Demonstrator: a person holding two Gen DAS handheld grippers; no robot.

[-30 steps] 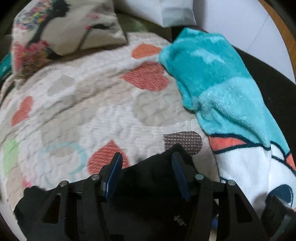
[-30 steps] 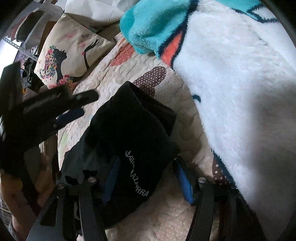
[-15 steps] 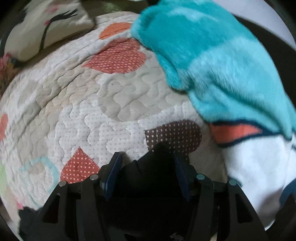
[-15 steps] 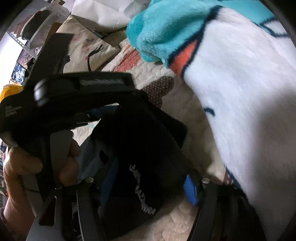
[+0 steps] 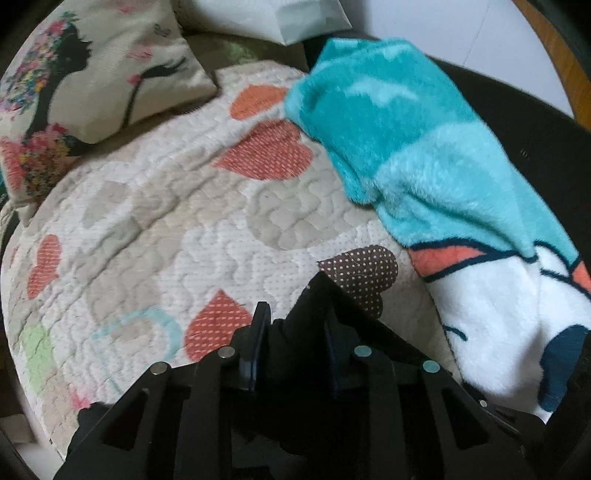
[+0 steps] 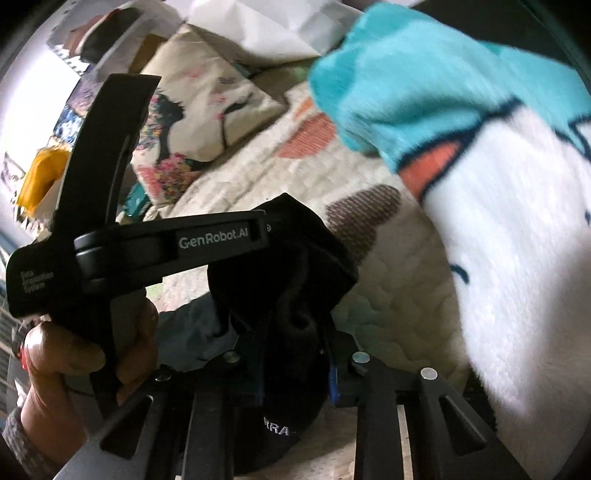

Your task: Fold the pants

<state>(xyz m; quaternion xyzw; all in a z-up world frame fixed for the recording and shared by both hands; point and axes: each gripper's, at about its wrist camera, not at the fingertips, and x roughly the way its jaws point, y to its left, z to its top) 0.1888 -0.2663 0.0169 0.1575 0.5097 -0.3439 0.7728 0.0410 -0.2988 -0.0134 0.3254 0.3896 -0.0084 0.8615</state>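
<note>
The black pants [image 5: 325, 295] lie bunched on a heart-patterned quilt [image 5: 184, 240] at the near edge. My left gripper [image 5: 295, 332] points steeply down; its jaws are closing, and a raised corner of the black cloth is pinched between the pads. In the right wrist view the pants [image 6: 295, 236] rise in a fold, white lettering on them lower down. The right gripper [image 6: 297, 332] is closing too, with a gathered wad of the cloth squeezed between its fingers. A hand [image 6: 74, 350] holds the left tool's body [image 6: 214, 240] just left of that fold.
A teal and white fleece blanket [image 5: 424, 147] is heaped along the right side, close to the pants. A printed cushion [image 5: 85, 74] rests at the far left, with a white bag [image 5: 288, 18] behind it. Bare quilt stretches left of the pants.
Both pairs of jaws have narrowed onto the black cloth. The cloth's corner now stands up off the quilt. The left tool has come close beside the right gripper.
</note>
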